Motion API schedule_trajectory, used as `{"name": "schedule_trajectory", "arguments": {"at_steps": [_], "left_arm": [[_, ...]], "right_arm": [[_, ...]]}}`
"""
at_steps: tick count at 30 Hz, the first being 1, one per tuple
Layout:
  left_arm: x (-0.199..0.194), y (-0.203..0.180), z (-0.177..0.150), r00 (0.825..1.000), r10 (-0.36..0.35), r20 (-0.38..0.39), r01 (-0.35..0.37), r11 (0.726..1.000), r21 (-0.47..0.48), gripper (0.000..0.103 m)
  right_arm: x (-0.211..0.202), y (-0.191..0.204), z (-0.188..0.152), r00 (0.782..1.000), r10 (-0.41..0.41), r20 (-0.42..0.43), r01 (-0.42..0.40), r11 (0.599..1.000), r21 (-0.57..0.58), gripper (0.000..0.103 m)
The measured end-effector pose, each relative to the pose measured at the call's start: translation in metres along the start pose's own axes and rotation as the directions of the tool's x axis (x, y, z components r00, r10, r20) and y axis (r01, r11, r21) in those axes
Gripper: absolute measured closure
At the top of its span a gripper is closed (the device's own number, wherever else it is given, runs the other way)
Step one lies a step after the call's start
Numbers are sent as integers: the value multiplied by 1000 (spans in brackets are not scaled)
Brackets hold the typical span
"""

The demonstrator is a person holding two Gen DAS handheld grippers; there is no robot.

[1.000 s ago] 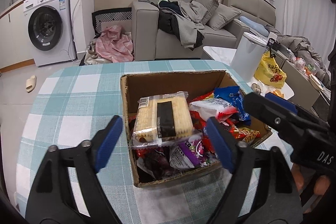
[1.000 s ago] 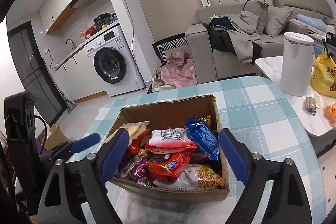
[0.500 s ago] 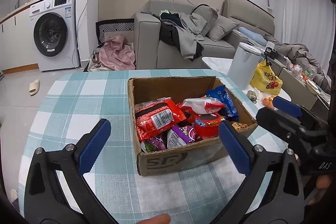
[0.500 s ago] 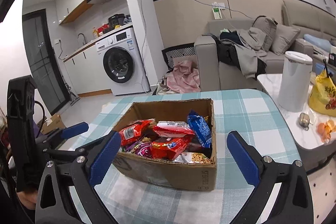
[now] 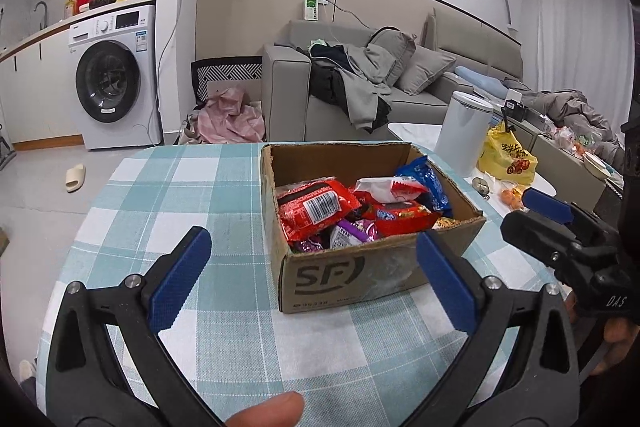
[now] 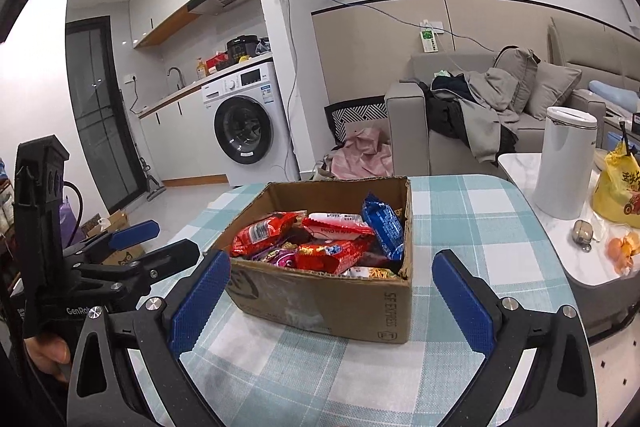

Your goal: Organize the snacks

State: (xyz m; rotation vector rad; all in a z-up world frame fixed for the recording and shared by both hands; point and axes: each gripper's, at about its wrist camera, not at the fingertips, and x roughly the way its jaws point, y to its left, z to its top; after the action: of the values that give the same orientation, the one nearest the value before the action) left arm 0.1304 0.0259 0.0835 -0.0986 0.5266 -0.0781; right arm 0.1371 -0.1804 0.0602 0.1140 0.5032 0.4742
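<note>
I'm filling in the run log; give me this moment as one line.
left gripper: open, empty | right gripper: open, empty | cardboard box: on checked table, full of snack packets | both grippers short of box

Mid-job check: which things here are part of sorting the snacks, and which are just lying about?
Part of the job:
- cardboard box
- red snack packet
- blue snack packet
- left gripper, open
- right gripper, open

Just lying about:
- white canister
- yellow bag
- washing machine
- slipper
</note>
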Motion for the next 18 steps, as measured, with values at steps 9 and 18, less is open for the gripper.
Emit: {"name": "schedule_trajectory", "arguments": {"at_steps": [9,18], "left_arm": [[-10,0,-29,999,7,38,-7,1000,-4,1],[-2,6,-56,997,33,66,-32,999,-9,1]], "right_arm": [[-15,-3,-23,999,10,52,-8,999,-36,0],[-15,-3,-49,997,8,74,-3,998,-67,0]]}}
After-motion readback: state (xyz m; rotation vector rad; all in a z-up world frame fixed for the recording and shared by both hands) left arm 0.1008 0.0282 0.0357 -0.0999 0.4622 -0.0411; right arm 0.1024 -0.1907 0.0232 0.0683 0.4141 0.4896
